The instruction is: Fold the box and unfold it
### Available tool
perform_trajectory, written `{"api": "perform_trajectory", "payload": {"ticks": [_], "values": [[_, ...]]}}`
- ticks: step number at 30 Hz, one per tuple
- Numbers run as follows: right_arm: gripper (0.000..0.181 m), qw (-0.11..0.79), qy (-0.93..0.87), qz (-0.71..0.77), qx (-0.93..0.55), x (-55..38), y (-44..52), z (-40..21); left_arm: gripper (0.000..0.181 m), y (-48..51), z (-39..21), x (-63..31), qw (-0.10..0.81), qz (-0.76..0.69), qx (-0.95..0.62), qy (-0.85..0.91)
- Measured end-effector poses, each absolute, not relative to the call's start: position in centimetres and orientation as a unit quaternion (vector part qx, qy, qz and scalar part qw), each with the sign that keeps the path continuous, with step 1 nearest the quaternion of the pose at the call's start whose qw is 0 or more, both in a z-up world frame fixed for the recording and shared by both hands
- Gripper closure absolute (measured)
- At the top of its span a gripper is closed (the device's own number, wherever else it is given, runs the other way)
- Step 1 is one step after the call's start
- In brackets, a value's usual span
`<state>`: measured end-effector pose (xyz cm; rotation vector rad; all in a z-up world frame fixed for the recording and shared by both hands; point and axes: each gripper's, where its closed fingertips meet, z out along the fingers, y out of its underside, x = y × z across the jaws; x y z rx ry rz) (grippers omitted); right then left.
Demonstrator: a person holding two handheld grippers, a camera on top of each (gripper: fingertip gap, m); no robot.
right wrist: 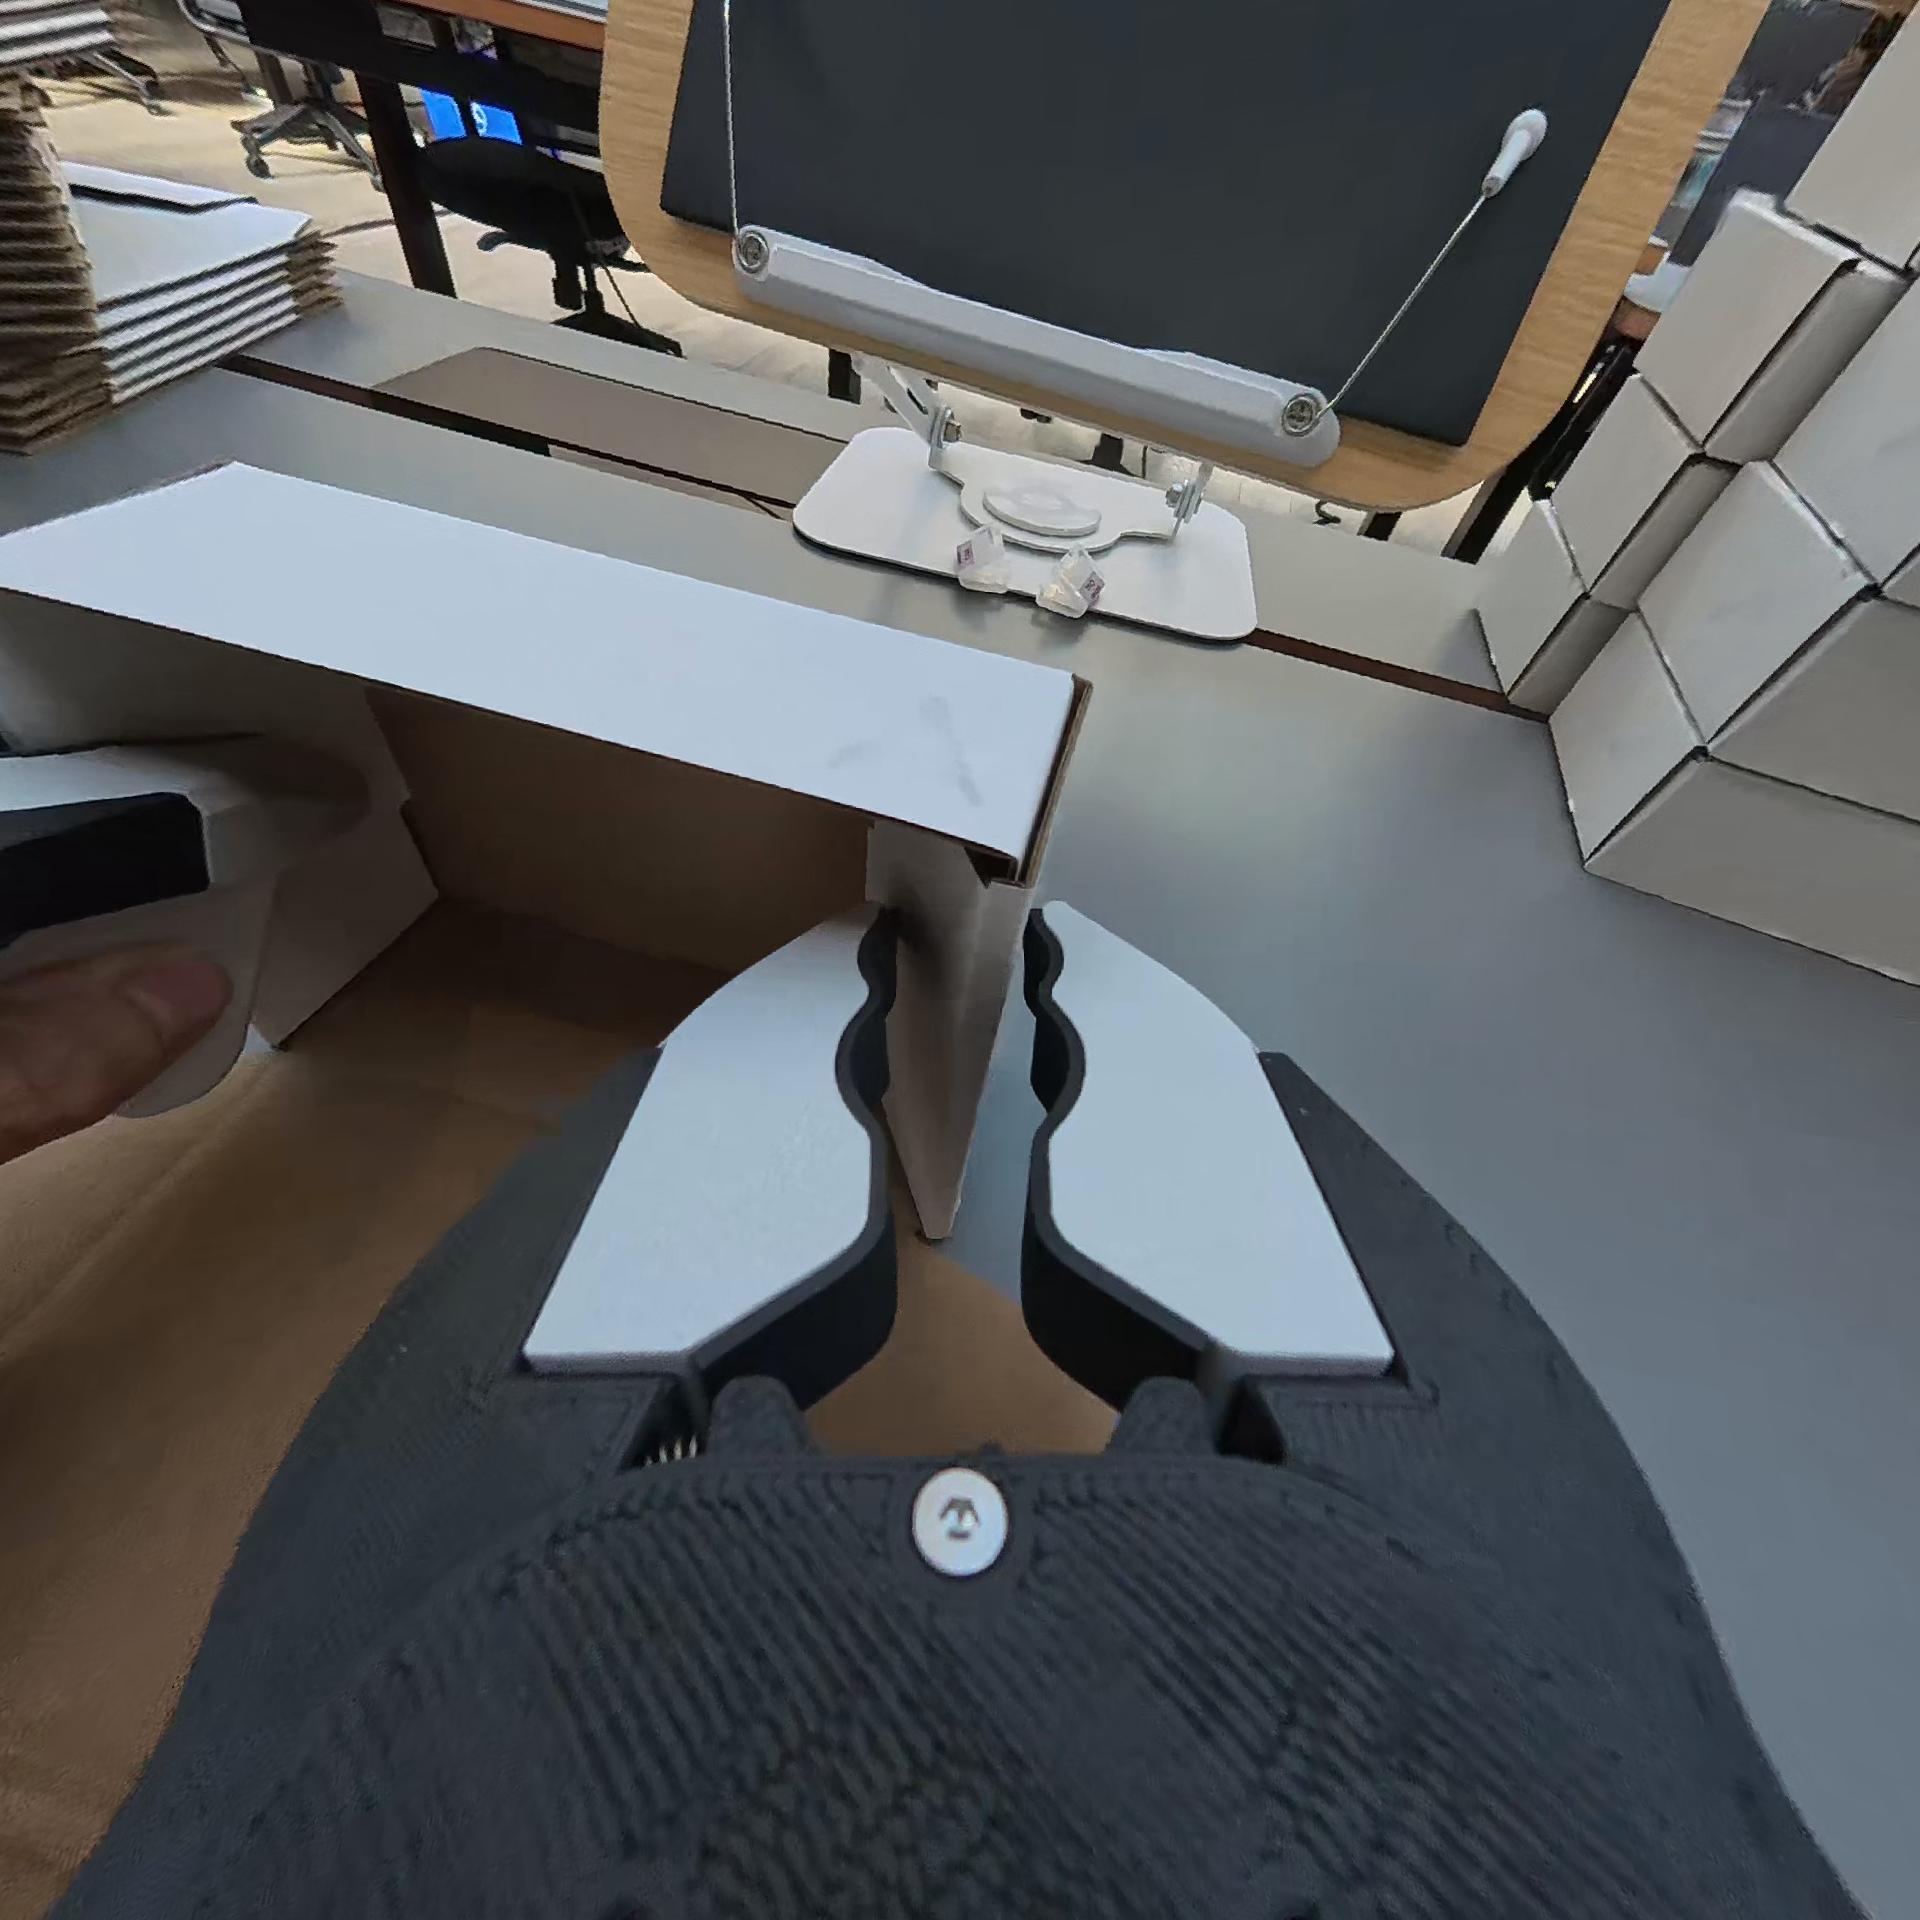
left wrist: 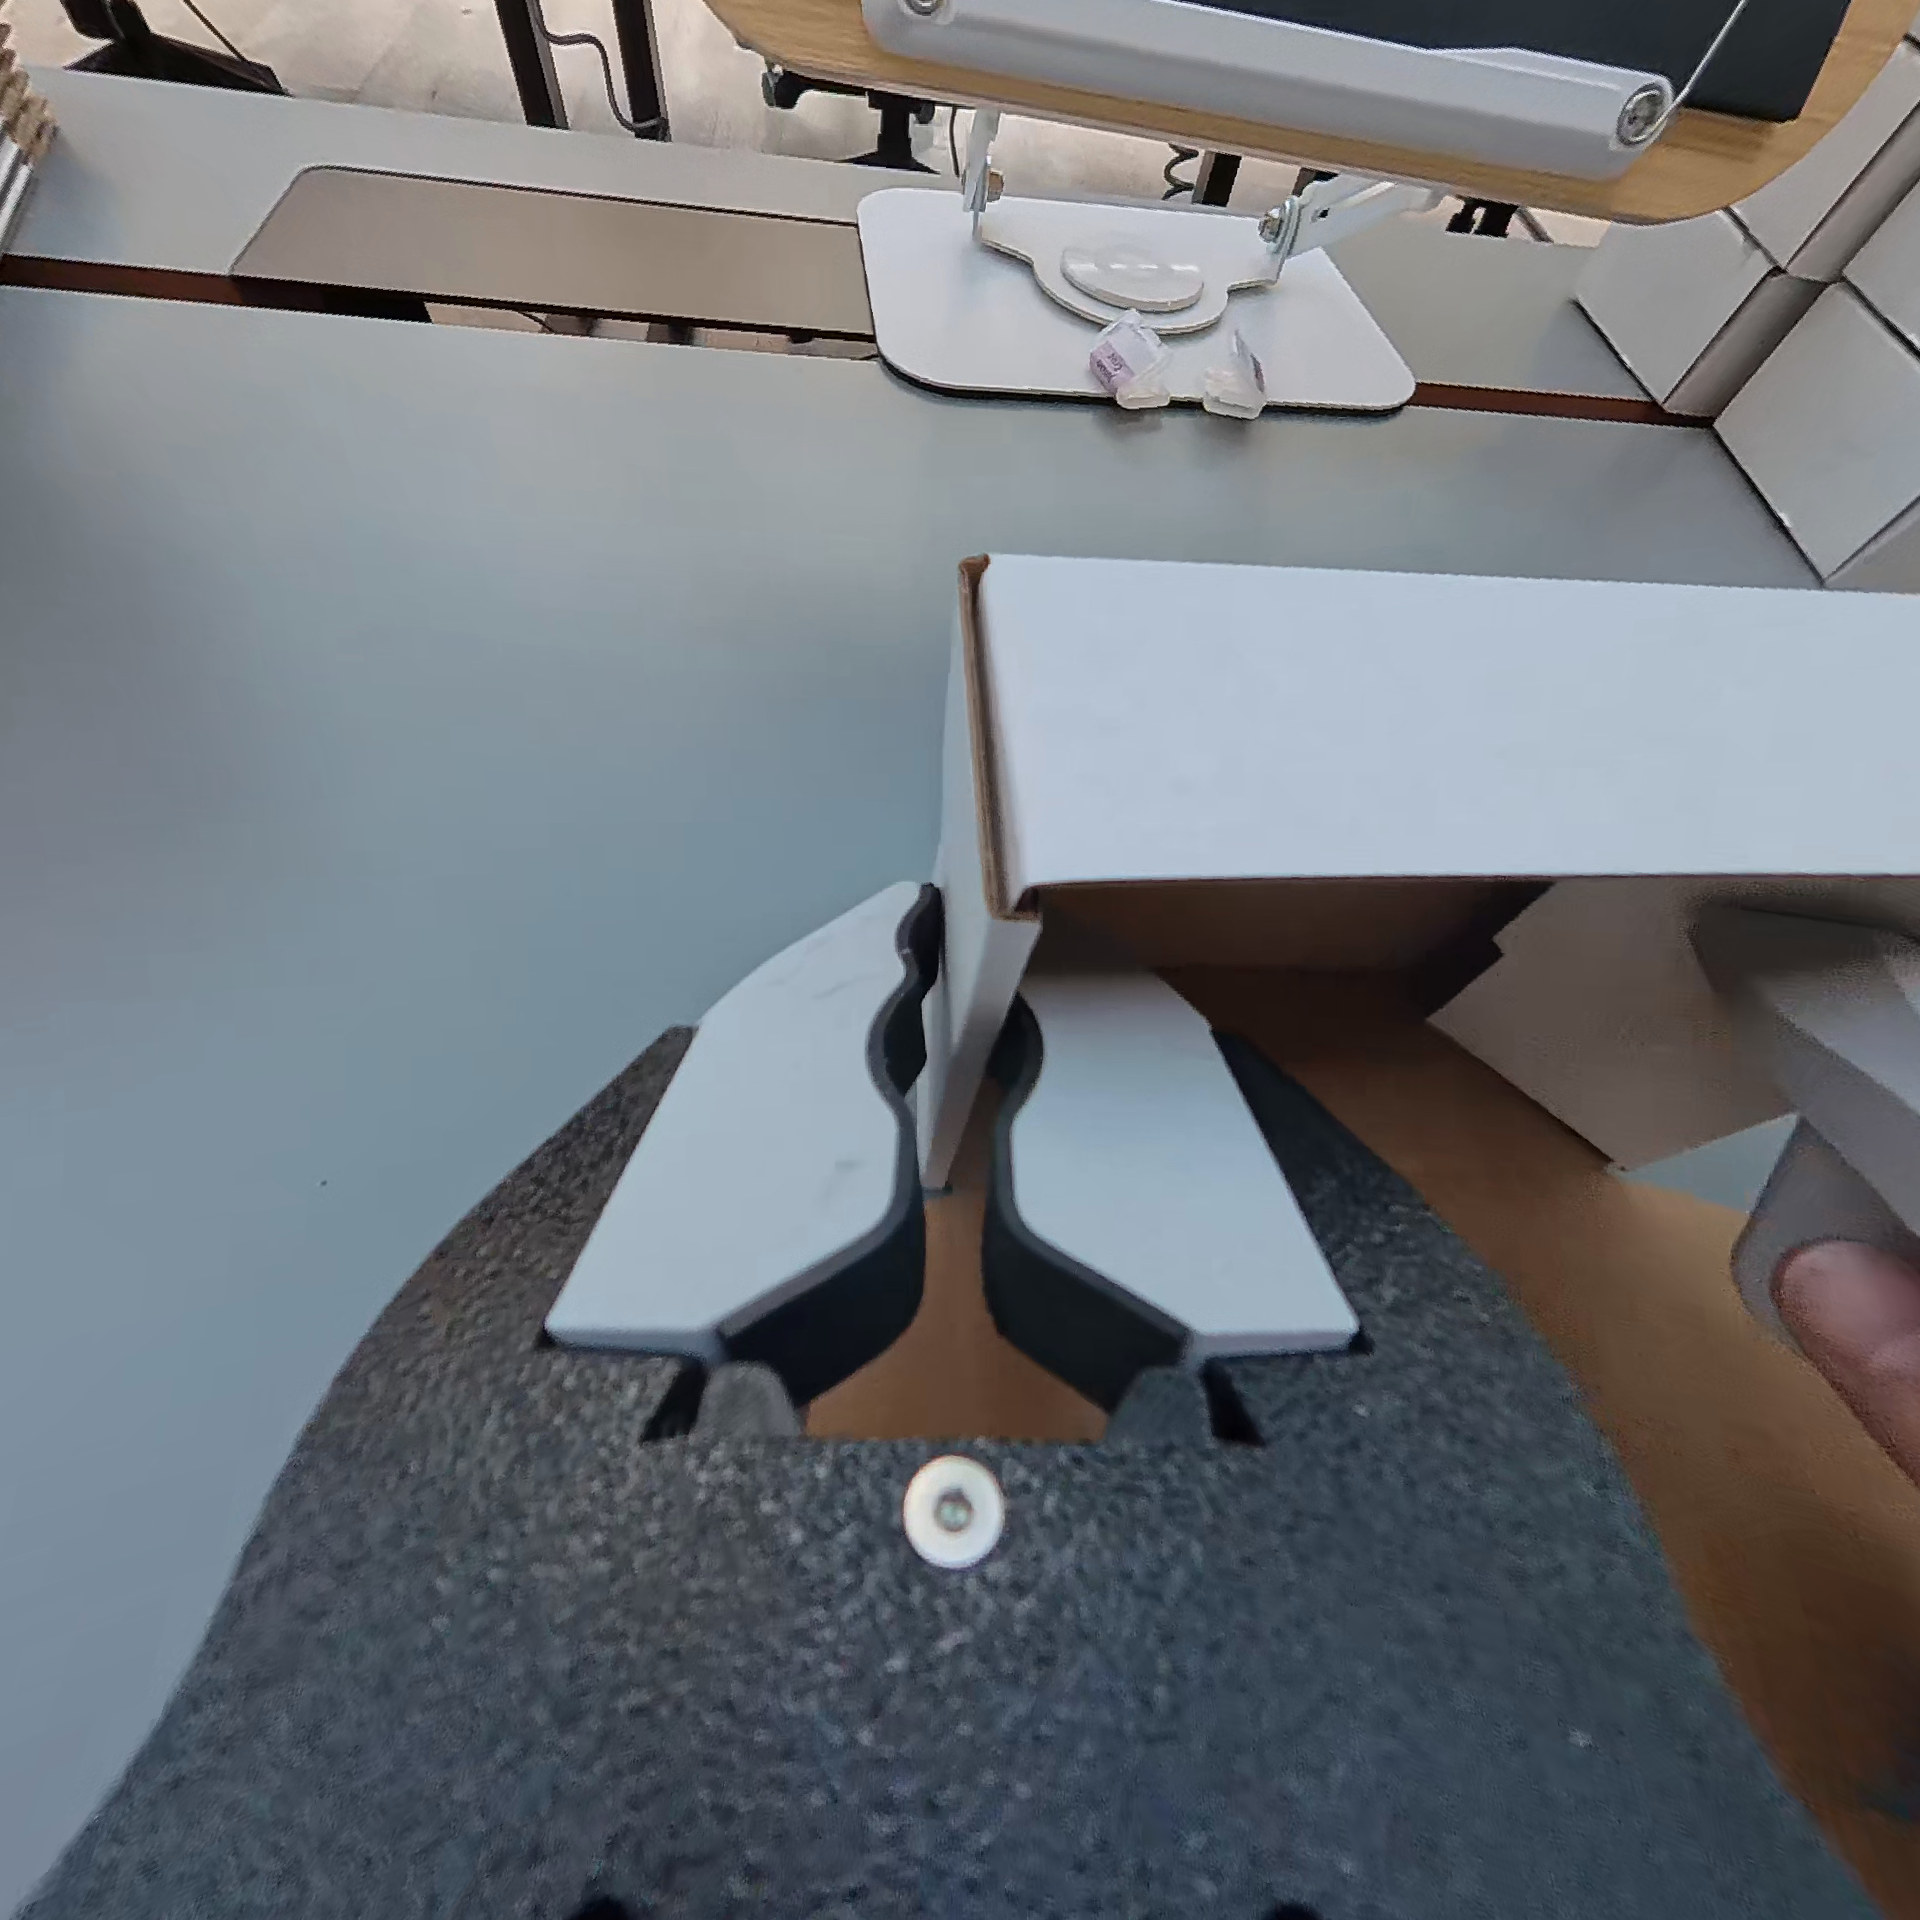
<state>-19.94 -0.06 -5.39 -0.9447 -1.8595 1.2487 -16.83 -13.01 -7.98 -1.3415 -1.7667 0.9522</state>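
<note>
Box (left wrist: 1403, 727) half-formed near middle of grey bench (left wrist: 416, 727), white outside, brown inside, base lying flat, long far wall raised with its top strip folded over. Left side wall (left wrist: 971, 1039) upright between fingers of left tongs (left wrist: 961, 1039), pinched to keep it erect. Right side wall (right wrist: 956, 1070) between fingers of right tongs (right wrist: 951, 1070), slightly parted, contact perhaps light only. Both ends held symmetrically, presumably to square corners while far wall locks over. Stacked white boxes (right wrist: 1766, 623) along right edge of bench.

Left gripper (left wrist: 971, 997) pinched narrow, right gripper (right wrist: 956, 997) slightly wider, both level, pointing forward
</note>
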Motion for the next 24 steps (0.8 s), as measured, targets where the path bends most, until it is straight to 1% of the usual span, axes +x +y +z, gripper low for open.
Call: {"api": "perform_trajectory", "payload": {"ticks": [2, 3, 5, 13, 17, 21, 24], "values": [[0.159, 0.363, -0.721, 0.465, -0.364, -20.3, -0.2, -5.5, 0.175, -13.2, -8.0, -16.8, 0.35, 0.373, -0.52, -0.684], [0.163, 0.371, -0.717, 0.459, -0.371, -20.6, 0.0, -5.5, 0.175, -13.3, -8.0, -16.8, 0.348, 0.375, -0.521, -0.683], [0.163, 0.378, -0.718, 0.452, -0.37, -20.8, -0.1, -5.6, 0.175, -13.3, -8.0, -16.8, 0.346, 0.377, -0.521, -0.684], [0.157, 0.388, -0.748, 0.395, -0.367, -21.6, -0.4, -7.1, 0.175, -13.5, -8.0, -16.8, 0.333, 0.388, -0.526, -0.68], [0.162, 0.386, -0.74, 0.415, -0.363, -21.3, -0.4, -6.5, 0.175, -13.6, -8.0, -16.7, 0.338, 0.384, -0.522, -0.683], [0.163, 0.417, -0.73, 0.412, -0.351, -20.9, -0.4, -6.0, 0.176, -13.7, -8.0, -16.7, 0.343, 0.38, -0.521, -0.683], [0.164, 0.415, -0.728, 0.419, -0.349, -20.7, -0.5, -5.9, 0.176, -13.9, -8.0, -16.7, 0.334, 0.387, -0.524, -0.681]]}}
